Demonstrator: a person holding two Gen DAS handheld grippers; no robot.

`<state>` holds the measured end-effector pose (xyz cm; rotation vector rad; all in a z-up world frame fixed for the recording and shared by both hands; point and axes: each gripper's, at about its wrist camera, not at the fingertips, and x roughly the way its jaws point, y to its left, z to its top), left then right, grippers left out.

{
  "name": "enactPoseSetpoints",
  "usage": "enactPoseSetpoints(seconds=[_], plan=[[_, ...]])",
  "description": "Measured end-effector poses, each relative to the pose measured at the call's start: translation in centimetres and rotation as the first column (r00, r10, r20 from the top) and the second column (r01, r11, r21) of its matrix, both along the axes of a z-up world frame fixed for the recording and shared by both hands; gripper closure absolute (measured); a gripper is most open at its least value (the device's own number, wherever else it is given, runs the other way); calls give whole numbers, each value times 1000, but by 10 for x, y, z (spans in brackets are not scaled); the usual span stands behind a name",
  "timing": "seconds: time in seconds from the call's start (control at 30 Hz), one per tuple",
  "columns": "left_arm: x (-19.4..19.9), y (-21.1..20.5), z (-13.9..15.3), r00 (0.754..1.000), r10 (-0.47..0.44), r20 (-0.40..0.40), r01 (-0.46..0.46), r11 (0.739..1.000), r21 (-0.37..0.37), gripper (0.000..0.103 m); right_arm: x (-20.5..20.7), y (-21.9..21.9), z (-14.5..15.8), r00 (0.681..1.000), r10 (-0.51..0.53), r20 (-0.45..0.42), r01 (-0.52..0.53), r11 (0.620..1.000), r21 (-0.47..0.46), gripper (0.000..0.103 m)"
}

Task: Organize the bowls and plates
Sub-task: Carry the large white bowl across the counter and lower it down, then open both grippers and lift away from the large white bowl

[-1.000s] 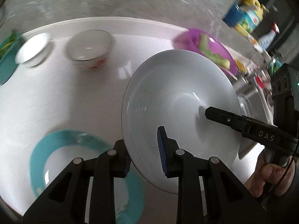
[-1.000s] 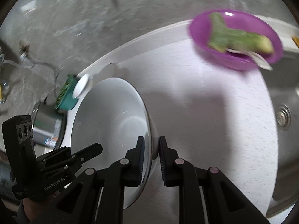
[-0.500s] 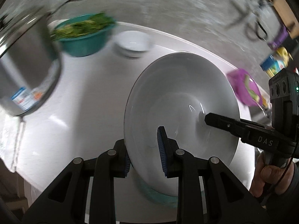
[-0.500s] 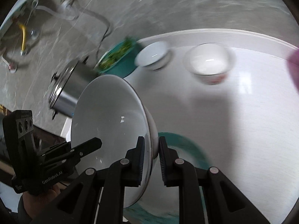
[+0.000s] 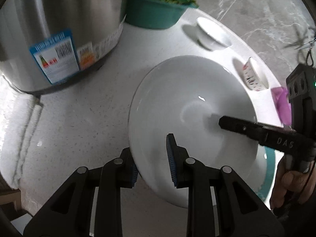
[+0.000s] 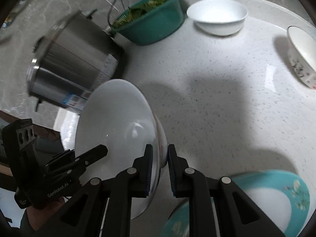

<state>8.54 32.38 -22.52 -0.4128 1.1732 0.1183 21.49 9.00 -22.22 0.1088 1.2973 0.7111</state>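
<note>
A large white plate (image 5: pixel 189 114) hangs tilted above the pale speckled countertop (image 6: pixel 217 98), held at opposite edges by both tools. The left gripper (image 5: pixel 152 165) pinches the plate's near rim, one blue-padded finger behind the plate and the other on its inner face, the jaws nearly closed on the rim. The right gripper (image 6: pixel 159 165) clamps the opposite rim in the same way, its two fingers close together with the thin edge between them. In the left wrist view the right tool's black finger reaches in from the right onto the plate's inner face, with a hand (image 5: pixel 290 183) wrapped round its handle; in the right wrist view the left tool appears at lower left, its finger lying on the plate's inner face. The plate sits directly ahead of each gripper, its hollow face turned toward the left camera and seen edge-on from the right. Just beyond the plate stands a stainless steel pot (image 6: pixel 73 63) with labels on its side, and beside that a teal bowl of greens (image 6: pixel 150 21). Farther off rest a small white bowl (image 6: pixel 217 17) and a patterned bowl (image 6: pixel 302 57). A teal-rimmed plate (image 6: pixel 276 195) lies on the counter below the right gripper.
</note>
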Motion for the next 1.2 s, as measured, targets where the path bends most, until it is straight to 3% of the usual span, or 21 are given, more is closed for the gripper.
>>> enactPoseSetpoints(seconds=[0.27,0.53,0.57,0.63,0.67,0.7,0.73,0.8,0.87,1.0,1.1,1.2], plan=[[-4,22,-16,1000,-15,-14,14,1000,-12,80,15,17,-20,1000,-8,-21,7,999,-36,84],[9,5,-15,1000,-14,-17,14,1000,-19,77,13,21,-27,1000,6,-26,-7,999,-33,84],[8,4,-14,1000,-13,-18,13,1000,-22,74,13,21,-28,1000,8,-27,-9,1000,-29,84],[6,0,-6,1000,-12,-14,12,1000,-9,55,12,21,-28,999,7,-31,-8,1000,-22,79],[3,-1,2,1000,-10,-3,10,1000,-3,36,11,19,-25,999,4,-35,-4,1000,-2,74],[-1,-1,17,1000,-9,19,9,1000,10,29,10,13,-21,1000,-4,-30,4,1000,11,58],[-2,-1,27,999,-10,35,10,1000,18,29,9,8,-14,1000,-13,-17,13,1000,22,43],[2,-1,55,997,-27,76,25,999,28,18,8,-9,6,999,-47,25,46,998,39,33],[15,-3,76,993,-53,107,51,998,26,9,14,-26,22,995,-87,45,85,995,52,33],[66,-20,106,973,-153,174,147,988,50,9,48,-64,60,978,-193,78,185,977,106,33],[122,-40,103,961,-210,180,202,977,62,9,89,-79,89,965,-229,125,215,969,118,33],[187,-52,83,968,-204,144,200,979,45,9,131,-79,98,960,-235,154,220,969,110,33]])
